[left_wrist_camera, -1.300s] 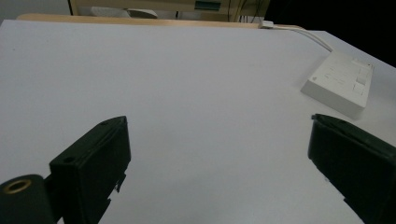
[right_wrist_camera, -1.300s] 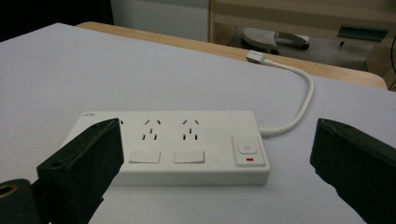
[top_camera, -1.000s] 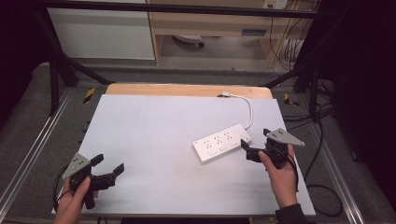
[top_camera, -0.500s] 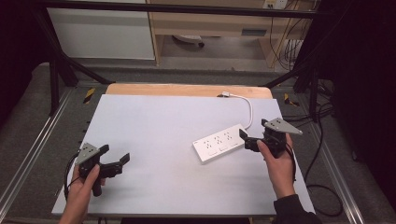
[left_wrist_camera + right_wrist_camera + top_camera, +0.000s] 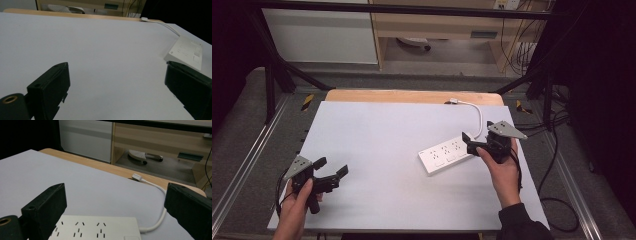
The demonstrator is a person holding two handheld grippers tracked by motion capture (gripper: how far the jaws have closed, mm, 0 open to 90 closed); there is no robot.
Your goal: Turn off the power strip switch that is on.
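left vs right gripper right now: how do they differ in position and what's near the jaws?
The left gripper sits at the table's near-left corner over bare surface; the right gripper is at the right side, at the white power strip's cord end. The left gripper's jaws have nothing between them; in the right gripper view the power strip lies just below the right gripper's jaws, touch unclear. Both are open and hand-held.
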